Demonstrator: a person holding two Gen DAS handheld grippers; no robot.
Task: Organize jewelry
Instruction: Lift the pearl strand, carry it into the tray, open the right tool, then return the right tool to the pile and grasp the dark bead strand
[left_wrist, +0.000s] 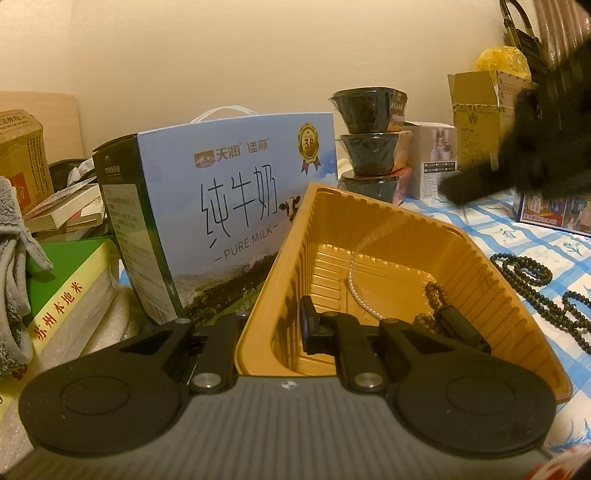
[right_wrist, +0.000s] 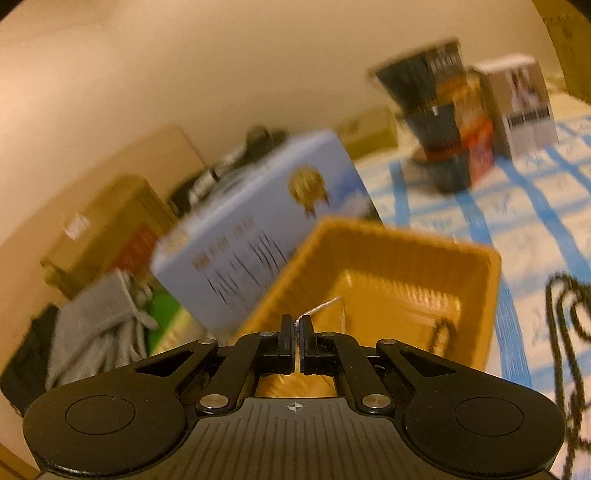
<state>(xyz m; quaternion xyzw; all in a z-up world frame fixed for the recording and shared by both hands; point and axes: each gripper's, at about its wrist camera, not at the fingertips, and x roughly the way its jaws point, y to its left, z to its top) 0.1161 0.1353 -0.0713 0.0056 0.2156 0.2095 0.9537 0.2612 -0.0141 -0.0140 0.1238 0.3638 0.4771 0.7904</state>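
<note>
My left gripper (left_wrist: 280, 328) is shut on the near left wall of a golden plastic tray (left_wrist: 406, 225). One finger (left_wrist: 309, 326) shows inside the tray; the wall hides the other. In the tray lie a white pearl string (left_wrist: 355, 288) and a brown bead bracelet (left_wrist: 433, 297). My right gripper (right_wrist: 296, 325) is shut on a thin silvery chain (right_wrist: 319, 307) that trails forward over the tray (right_wrist: 480, 266). In the left wrist view the right gripper (left_wrist: 458, 190) is a blurred black shape above the tray's far right. Dark bead strands (left_wrist: 524, 273) (right_wrist: 565, 306) lie on the tablecloth to the right.
A blue milk carton (left_wrist: 236, 192) stands just left of the tray. Stacked black bowls (left_wrist: 371, 147), a white box (left_wrist: 437, 162) and cardboard boxes (left_wrist: 476, 110) stand behind it. Books (left_wrist: 70, 295) and a grey cloth (left_wrist: 14, 266) crowd the left. A blue-checked tablecloth (left_wrist: 517, 236) covers the right.
</note>
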